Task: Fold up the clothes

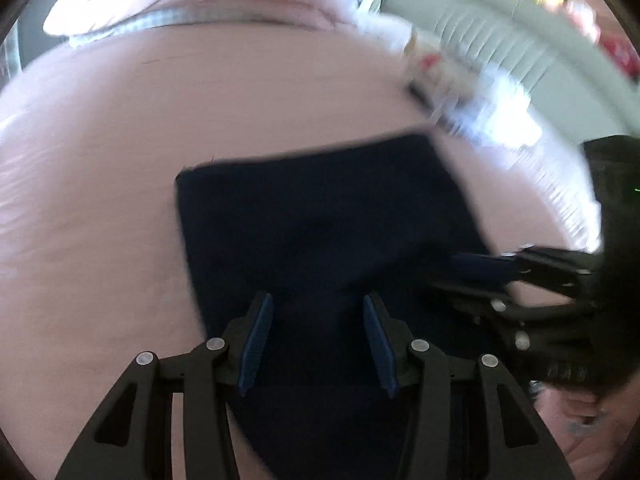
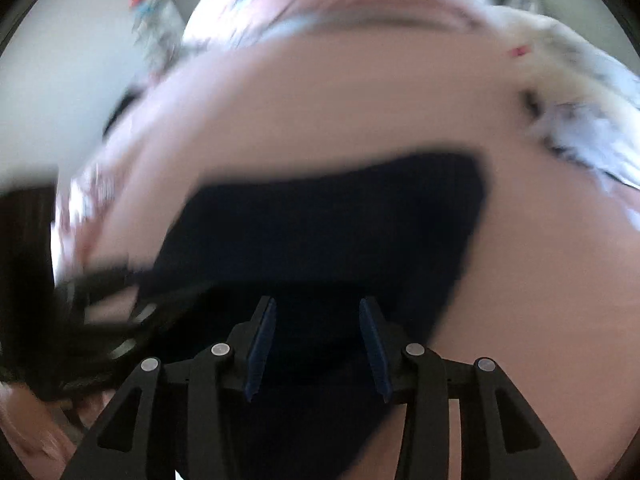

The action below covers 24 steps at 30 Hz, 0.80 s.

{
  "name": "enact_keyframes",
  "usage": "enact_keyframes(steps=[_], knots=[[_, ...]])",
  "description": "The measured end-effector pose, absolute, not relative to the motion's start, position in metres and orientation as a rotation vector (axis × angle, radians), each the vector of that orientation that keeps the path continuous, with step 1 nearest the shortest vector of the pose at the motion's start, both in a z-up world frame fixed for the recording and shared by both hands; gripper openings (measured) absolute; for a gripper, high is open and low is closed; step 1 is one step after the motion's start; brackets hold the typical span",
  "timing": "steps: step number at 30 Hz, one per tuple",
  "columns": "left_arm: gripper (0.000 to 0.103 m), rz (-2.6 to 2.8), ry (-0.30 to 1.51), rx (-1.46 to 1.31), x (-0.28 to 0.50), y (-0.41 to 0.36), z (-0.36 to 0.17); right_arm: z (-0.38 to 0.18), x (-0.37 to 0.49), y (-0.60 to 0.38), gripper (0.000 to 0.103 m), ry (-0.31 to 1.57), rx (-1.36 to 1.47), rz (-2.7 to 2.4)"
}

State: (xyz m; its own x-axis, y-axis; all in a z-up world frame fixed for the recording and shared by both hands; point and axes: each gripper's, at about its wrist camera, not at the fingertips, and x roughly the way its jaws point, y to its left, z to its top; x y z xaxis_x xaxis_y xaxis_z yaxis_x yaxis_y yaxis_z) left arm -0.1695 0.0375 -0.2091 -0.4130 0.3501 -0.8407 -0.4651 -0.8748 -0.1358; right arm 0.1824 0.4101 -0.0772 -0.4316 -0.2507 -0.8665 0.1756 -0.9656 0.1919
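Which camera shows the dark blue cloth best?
The left wrist camera. There the dark blue cloth looks sharper, with a clear straight top edge and corners on the pink sheet. The right wrist camera shows the same cloth, but smeared and blurry.

Left gripper [image 1: 318, 340]: matte black linkage arms with triangular cut-outs, round silver pivot pins, ribbed blue pads [image 1: 256, 344] on the inner finger faces. Right gripper [image 2: 318, 340]: same build (same blue pads, silver pins). Sleeves not visible; views blurred.
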Motion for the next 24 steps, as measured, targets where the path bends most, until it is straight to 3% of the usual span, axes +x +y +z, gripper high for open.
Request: enact_keyframes(steps=[3, 5, 11, 14, 20, 24], knots=[[0.045, 2.404, 0.444, -1.307, -0.147, 0.042, -0.205, -0.079, 0.227, 0.413, 0.044, 0.133, 1.465, -2.516], [0.045, 2.443, 0.457, -1.330, -0.138, 0.035, -0.206, -0.079, 0.240, 0.409, 0.046, 0.273, 1.454, -2.528], [0.045, 2.500, 0.153, -1.344, -0.126, 0.004, -0.192, -0.055, 0.278, 0.458, 0.051, 0.032, 1.443, -2.577], [0.045, 2.452, -0.008, -1.272, -0.120, 0.006, -0.182, -0.049, 0.261, 0.435, 0.052, -0.060, 1.383, -2.575], [0.047, 2.431, 0.204, -1.407, -0.102, 0.016, -0.208, -0.054, 0.270, 0.454, 0.059, 0.062, 1.526, -2.515], [0.048, 2.447, 0.065, -1.466, -0.097, 0.001, -0.206, -0.043, 0.302, 0.508, 0.065, -0.111, 1.551, -2.469]])
